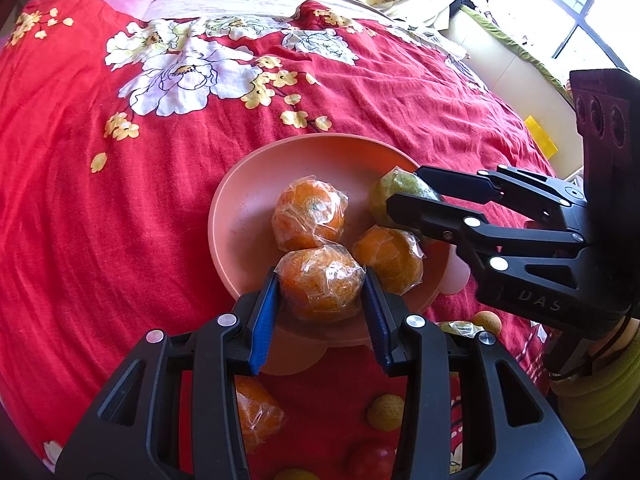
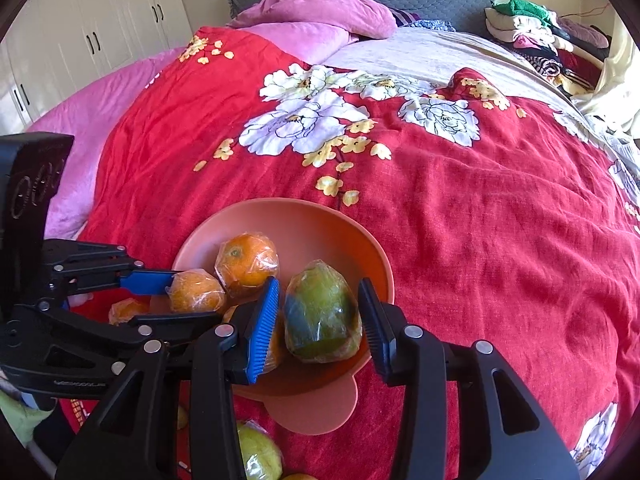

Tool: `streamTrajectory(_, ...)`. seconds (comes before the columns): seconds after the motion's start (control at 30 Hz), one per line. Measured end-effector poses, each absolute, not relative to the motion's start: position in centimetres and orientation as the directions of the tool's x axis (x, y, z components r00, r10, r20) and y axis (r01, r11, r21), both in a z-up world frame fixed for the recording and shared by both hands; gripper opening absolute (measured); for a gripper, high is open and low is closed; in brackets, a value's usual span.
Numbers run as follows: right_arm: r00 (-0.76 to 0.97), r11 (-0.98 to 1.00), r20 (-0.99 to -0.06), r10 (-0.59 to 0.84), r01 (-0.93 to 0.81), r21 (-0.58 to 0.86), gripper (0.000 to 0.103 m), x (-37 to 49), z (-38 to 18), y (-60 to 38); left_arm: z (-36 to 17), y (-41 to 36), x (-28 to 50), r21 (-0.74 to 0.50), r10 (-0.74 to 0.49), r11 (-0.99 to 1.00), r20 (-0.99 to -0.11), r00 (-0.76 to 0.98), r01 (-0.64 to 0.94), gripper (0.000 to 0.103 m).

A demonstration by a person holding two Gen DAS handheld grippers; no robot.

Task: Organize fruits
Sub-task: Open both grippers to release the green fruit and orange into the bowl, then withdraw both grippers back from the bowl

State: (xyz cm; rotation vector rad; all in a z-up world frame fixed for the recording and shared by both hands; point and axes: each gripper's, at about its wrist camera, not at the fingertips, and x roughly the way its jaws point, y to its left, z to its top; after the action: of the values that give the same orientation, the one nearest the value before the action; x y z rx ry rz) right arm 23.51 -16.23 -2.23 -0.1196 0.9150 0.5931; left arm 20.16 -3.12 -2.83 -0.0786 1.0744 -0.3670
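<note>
A pink bowl (image 1: 248, 200) sits on the red floral bedspread and also shows in the right wrist view (image 2: 304, 220). It holds two wrapped oranges (image 1: 308, 212) (image 1: 390, 258). My left gripper (image 1: 320, 292) is shut on a third wrapped orange (image 1: 320, 286) over the bowl's near rim. My right gripper (image 2: 320, 312) has its jaws beside a wrapped green fruit (image 2: 322, 316) in the bowl, with small gaps on both sides. The green fruit also shows in the left wrist view (image 1: 396, 188), partly hidden by the right gripper's fingers (image 1: 424, 208).
Loose fruit lies on the bedspread near me: a wrapped orange (image 1: 254, 408), small yellow fruits (image 1: 384, 412) (image 1: 486, 322), a red fruit (image 1: 372, 462), a yellow-green fruit (image 2: 258, 452). Pink pillows (image 2: 312, 16) and a clothes pile (image 2: 540, 36) lie far off.
</note>
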Motion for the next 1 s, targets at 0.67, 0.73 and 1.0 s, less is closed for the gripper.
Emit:
streamTrajectory(0.67,0.509,0.855,-0.734,0.45,-0.482,0.19,0.064,21.5,-0.5,-18.4,-2.4,-3.2,19.6,-0.24,-0.333,0.936,-0.838,0.433,0.257,0.039)
streamTrajectory(0.73,0.515,0.858,-0.731,0.447,-0.478,0.188,0.065,21.3,-0.3,-18.5,-2.3,-3.2,19.6,-0.242,-0.335,0.936,-0.837,0.434,0.256,0.041)
streamTrajectory(1.0,0.527,0.858,-0.719,0.452,-0.478,0.189,0.073,20.6,0.4,-18.8,-1.6,-3.1,19.1,-0.238,-0.33,0.938,-0.829,0.45,0.25,0.052)
